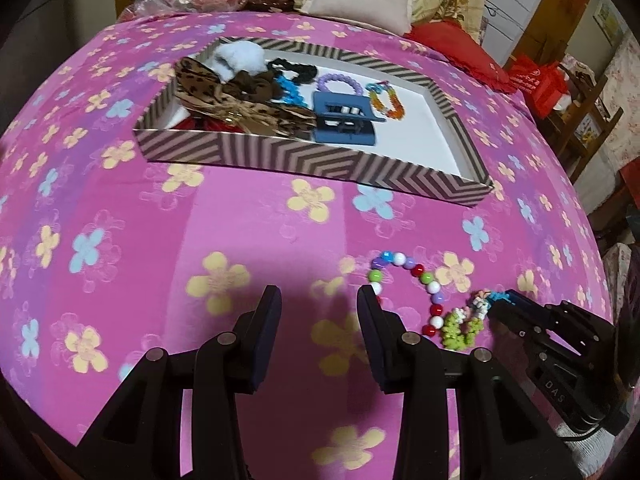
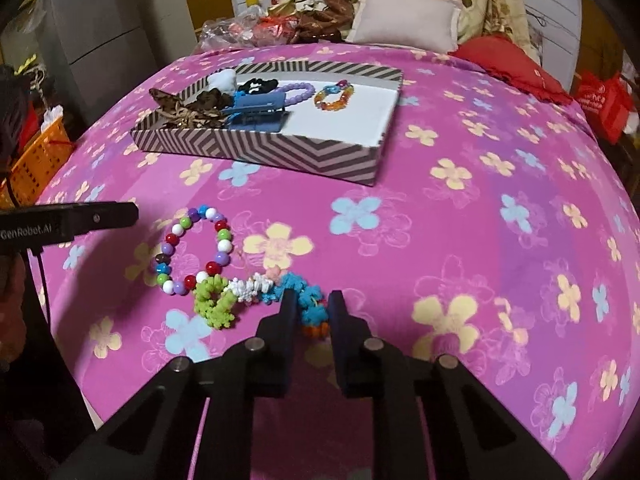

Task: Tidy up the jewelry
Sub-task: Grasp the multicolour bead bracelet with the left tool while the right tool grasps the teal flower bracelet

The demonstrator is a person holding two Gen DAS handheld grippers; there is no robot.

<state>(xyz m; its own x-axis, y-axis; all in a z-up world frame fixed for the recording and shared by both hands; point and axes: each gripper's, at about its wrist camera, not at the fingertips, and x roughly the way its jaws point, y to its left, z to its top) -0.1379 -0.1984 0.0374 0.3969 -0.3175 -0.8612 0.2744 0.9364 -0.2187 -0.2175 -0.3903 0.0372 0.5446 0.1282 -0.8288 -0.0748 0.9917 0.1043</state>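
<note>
Left wrist view: my left gripper (image 1: 318, 300) is hovering with fingers spread and empty beside the bead bracelet (image 1: 404, 284) on the bed (image 1: 120, 208).

Right wrist view: my right gripper (image 2: 313, 304) is closing its fingers around the fuzzy bracelet (image 2: 256, 290)'s blue end; I cannot tell if they are pinching yet. I am planning a firm squeeze, then a straight lift toward the striped tray (image 2: 260, 150). The orange tip is lying partly hidden.

Red item (image 1: 199, 123) under the leopard bow (image 1: 236, 104), possibly another scrunchie
</note>
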